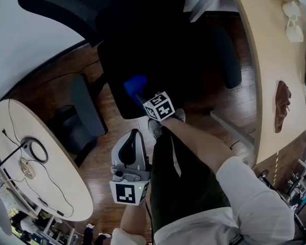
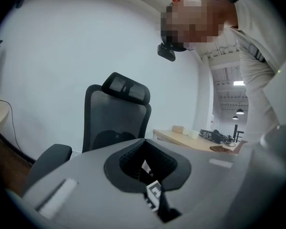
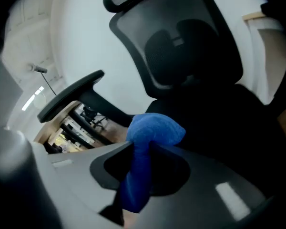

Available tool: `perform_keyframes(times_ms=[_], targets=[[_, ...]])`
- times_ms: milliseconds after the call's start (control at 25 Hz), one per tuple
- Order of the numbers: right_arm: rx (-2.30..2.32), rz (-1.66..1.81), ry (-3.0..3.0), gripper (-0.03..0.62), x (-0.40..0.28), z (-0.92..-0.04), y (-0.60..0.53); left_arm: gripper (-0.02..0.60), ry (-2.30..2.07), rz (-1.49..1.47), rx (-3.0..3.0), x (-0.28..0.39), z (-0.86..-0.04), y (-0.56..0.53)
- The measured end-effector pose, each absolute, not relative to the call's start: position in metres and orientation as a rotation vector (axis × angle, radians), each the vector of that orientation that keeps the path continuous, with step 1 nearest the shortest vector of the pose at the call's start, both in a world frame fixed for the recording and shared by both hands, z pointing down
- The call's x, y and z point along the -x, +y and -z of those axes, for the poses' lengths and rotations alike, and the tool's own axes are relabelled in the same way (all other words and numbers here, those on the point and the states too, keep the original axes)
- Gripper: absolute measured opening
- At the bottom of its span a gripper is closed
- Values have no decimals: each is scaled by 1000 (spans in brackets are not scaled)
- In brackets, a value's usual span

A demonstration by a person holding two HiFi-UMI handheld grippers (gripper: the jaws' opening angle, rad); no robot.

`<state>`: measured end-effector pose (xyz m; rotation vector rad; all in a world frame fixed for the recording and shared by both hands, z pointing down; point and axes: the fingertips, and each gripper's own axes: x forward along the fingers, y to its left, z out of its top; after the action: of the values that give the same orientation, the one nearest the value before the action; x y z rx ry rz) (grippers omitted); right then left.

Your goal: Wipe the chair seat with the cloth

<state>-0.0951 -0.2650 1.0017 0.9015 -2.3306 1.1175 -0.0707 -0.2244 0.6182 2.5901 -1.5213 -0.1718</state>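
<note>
Right gripper (image 1: 141,95) has its jaws closed on a bunched fold of the blue cloth (image 3: 151,131) at the chair seat's (image 1: 158,45) front edge; cloth judged soft, light and limp, best pinched by a thick gather; left gripper (image 1: 134,135) closed, empty, off the seat.

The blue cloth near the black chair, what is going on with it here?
A person holds a gripper in each hand. The right gripper is shut on the blue cloth and has it at the front of the office chair seat; whether it touches is unclear. The left gripper is shut and empty, held back beside the person's leg.
</note>
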Motion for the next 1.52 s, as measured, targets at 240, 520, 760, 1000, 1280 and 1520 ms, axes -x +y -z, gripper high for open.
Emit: perform_keyframes(times_ms=[240, 520, 760, 1000, 1280, 1520], targets=[[-816, -1170, -2218, 91, 203, -1070, -208, 3, -1565, 124, -2595, 99, -633, -216], [-845, -1029, -2203, 91, 153, -1083, -219, 3, -1586, 156, -2533, 108, -643, -215], [-961, -982, -2068, 91, 16, -1093, -224, 3, -1533, 165, -2565, 78, -628, -226], [-1135, -898, -1966, 91, -141, -1101, -232, 3, -1457, 169, -2597, 38, -629, -236], [-1303, -964, -1939, 90, -220, -1079, -241, 3, -1445, 125, -2611, 23, -612, -234], [-1331, -914, -2205, 91, -134, -840, -189, 3, -1538, 163, -2621, 67, -473, -173]])
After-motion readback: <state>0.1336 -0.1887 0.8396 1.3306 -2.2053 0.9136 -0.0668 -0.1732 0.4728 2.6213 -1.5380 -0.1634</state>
